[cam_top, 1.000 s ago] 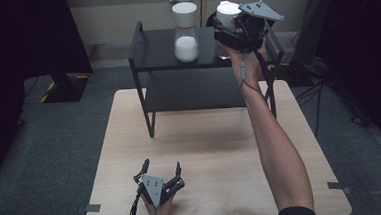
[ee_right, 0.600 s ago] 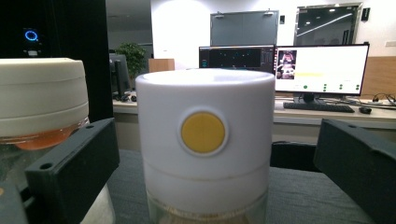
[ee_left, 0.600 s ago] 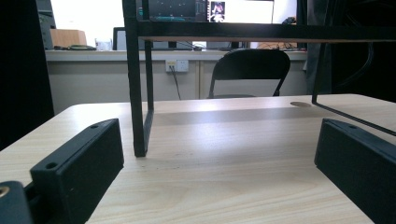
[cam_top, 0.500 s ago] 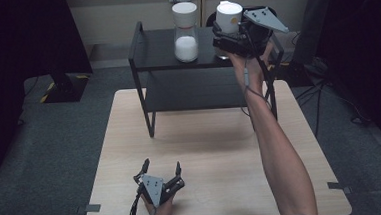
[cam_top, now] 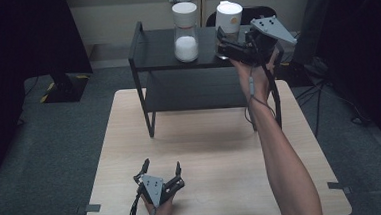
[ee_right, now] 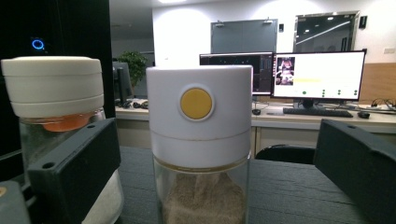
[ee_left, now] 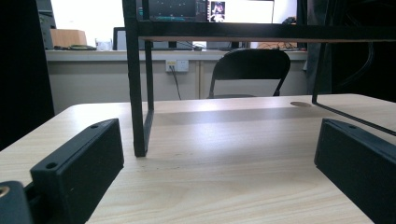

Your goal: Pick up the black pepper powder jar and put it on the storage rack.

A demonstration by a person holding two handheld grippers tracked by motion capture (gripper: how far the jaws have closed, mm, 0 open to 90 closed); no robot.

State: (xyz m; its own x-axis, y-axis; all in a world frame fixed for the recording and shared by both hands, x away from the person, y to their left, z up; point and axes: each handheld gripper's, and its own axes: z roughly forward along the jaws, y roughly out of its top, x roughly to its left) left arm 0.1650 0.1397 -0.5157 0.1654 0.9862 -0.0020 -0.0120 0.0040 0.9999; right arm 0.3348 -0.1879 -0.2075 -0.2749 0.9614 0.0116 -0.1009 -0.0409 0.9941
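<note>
Two glass jars stand on top of the black shelf (cam_top: 157, 42). One holds white grains (cam_top: 185, 32) (ee_right: 51, 93). The other, with a white lid, a yellow button and brown grains (cam_top: 228, 17) (ee_right: 198, 140), stands just ahead of my right gripper (cam_top: 222, 43) (ee_right: 217, 135). That gripper's jaws have just been opening; the jar sits between them, with both pads clear of it. My left gripper (cam_top: 162, 164) (ee_left: 218, 128) rests open on the wooden table (cam_top: 206, 151) near its front edge, with nothing between its fingers.
The shelf stands on the far half of the table; its front left leg (ee_left: 137, 93) rises ahead of the left gripper. A black chair (ee_left: 252, 70) and a desk with monitors (ee_right: 317, 74) lie beyond. Grey carpet surrounds the table.
The right gripper came down, let go of the brown-grain jar on the shelf top and opened. It has drawn back slightly to the right. The left gripper has not moved.
</note>
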